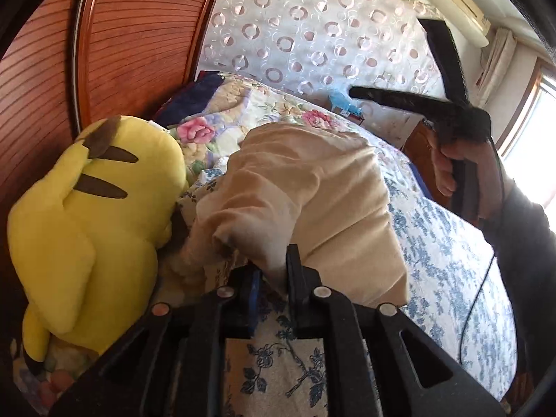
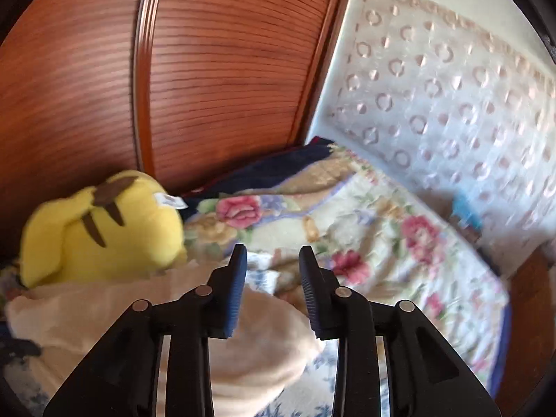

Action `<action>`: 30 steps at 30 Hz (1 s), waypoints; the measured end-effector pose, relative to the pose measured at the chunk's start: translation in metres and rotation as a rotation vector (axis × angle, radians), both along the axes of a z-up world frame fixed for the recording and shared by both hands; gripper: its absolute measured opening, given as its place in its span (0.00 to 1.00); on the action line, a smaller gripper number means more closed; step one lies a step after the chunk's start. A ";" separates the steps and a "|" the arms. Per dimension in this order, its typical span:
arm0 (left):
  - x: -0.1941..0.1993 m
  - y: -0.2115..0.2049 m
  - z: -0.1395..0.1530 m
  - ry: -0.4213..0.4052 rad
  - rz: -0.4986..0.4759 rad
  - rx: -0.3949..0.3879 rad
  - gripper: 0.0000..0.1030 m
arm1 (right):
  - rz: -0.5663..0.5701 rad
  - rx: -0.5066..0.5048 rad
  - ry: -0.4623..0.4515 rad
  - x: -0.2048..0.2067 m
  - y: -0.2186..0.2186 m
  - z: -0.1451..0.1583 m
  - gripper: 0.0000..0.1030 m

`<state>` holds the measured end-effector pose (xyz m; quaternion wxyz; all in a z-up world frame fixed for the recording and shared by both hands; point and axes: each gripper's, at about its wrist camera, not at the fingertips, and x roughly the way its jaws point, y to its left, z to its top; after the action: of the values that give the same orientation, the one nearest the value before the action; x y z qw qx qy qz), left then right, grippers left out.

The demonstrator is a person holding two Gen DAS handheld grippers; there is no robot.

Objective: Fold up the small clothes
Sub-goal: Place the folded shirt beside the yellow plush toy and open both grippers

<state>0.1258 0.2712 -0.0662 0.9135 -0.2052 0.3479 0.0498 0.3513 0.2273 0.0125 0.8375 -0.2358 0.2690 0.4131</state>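
Observation:
A cream-coloured small garment (image 1: 305,194) lies bunched on the blue-flowered bedspread (image 1: 451,264). My left gripper (image 1: 272,271) is shut on the garment's near edge, which is pinched between its two fingers. The garment also shows in the right wrist view (image 2: 243,358), low and to the left under the fingers. My right gripper (image 2: 272,271) is open and empty, held above the garment's right end. In the left wrist view the right gripper (image 1: 410,69) is held in a hand at the upper right, above the bed.
A yellow plush toy (image 1: 87,215) lies at the left against the wooden wardrobe (image 1: 132,41). A rose-patterned quilt (image 2: 382,229) is piled behind the garment. A curtain with a ring pattern (image 1: 312,27) hangs beyond. A black cable (image 1: 476,299) trails over the bedspread at the right.

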 end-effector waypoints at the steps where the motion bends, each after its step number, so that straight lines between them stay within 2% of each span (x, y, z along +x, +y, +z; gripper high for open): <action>1: -0.001 -0.002 0.002 0.001 0.004 0.019 0.21 | -0.009 -0.003 0.011 0.001 -0.006 -0.003 0.30; 4: -0.009 -0.007 0.011 -0.008 0.021 0.089 0.38 | -0.021 0.012 0.084 0.002 -0.023 -0.017 0.30; 5: -0.011 -0.007 0.014 -0.012 0.025 0.106 0.40 | -0.029 0.015 0.101 0.003 -0.028 -0.022 0.30; 7: -0.018 -0.011 0.022 -0.022 0.038 0.147 0.54 | -0.048 0.025 0.130 0.001 -0.037 -0.031 0.30; 13: -0.029 -0.028 0.044 -0.054 0.064 0.287 0.58 | -0.092 0.102 0.162 -0.021 -0.076 -0.027 0.30; 21: -0.042 -0.070 0.068 -0.117 0.004 0.326 0.58 | -0.130 0.176 0.148 -0.091 -0.149 -0.002 0.30; 23: -0.046 -0.084 0.073 -0.130 -0.017 0.329 0.58 | -0.150 0.189 0.129 -0.109 -0.169 0.005 0.33; 30: -0.053 -0.141 0.086 -0.168 -0.091 0.336 0.58 | -0.256 0.248 0.066 -0.171 -0.248 0.025 0.58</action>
<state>0.0730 0.1300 0.0201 0.9620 -0.0374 0.2662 0.0483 0.1804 -0.0211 0.0374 0.8966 -0.0805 0.2713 0.3406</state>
